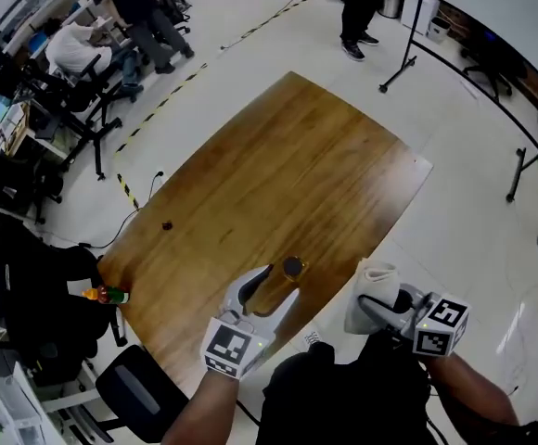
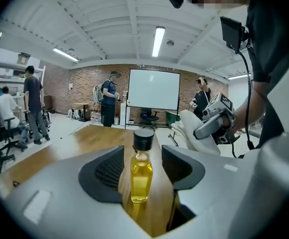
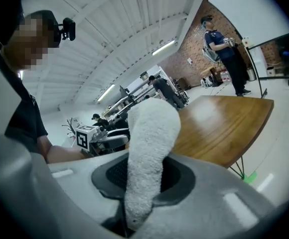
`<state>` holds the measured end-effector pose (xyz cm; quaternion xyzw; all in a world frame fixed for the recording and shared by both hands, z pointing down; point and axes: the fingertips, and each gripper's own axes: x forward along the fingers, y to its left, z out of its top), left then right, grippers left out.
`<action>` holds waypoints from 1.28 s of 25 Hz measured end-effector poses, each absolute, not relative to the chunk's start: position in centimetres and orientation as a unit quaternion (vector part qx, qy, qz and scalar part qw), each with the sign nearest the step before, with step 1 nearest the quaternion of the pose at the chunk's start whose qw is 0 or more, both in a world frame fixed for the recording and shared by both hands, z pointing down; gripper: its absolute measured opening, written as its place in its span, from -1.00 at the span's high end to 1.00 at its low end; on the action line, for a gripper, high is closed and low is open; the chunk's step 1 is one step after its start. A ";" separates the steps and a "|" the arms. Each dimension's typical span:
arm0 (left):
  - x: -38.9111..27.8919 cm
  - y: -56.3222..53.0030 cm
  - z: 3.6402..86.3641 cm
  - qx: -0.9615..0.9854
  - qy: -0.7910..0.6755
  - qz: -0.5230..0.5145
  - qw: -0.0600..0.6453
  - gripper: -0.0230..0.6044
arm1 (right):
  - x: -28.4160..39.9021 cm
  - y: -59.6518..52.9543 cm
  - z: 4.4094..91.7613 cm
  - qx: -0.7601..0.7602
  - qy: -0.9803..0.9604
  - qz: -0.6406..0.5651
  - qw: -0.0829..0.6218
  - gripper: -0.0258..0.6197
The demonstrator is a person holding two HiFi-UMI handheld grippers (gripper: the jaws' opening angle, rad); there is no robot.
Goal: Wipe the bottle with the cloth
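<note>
A small bottle (image 1: 293, 268) of yellow liquid with a black cap stands upright on the wooden table (image 1: 297, 156), near its front edge. My left gripper (image 1: 281, 284) is open around it, one jaw on each side with a gap to the glass. In the left gripper view the bottle (image 2: 141, 179) stands between the dark pads (image 2: 108, 172), untouched. My right gripper (image 1: 373, 310) hovers off the table's front right corner, shut on a white cloth (image 1: 371, 288). In the right gripper view the cloth (image 3: 152, 133) sticks up from the jaws of that gripper (image 3: 143, 177).
A small black object (image 1: 167, 225) lies on the table's left part. A black chair (image 1: 134, 387) and an orange item (image 1: 107, 295) sit off the front left corner. Office chairs and people (image 1: 139, 7) are at the back left; stand legs (image 1: 399, 72) at the back right.
</note>
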<state>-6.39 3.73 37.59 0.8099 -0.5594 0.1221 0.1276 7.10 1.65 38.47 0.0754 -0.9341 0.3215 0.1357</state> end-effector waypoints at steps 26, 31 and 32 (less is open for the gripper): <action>-4.4 0.5 38.3 0.840 -0.511 0.150 0.109 0.43 | -0.8 0.2 40.9 0.083 -0.889 0.433 -0.124 0.70; -4.6 0.9 38.5 0.838 -0.517 0.134 0.112 0.45 | -1.7 0.4 41.4 0.077 -0.892 0.428 -0.119 0.70; -4.6 0.9 38.5 0.838 -0.518 0.132 0.114 0.45 | -1.7 0.3 41.5 0.077 -0.891 0.430 -0.120 0.70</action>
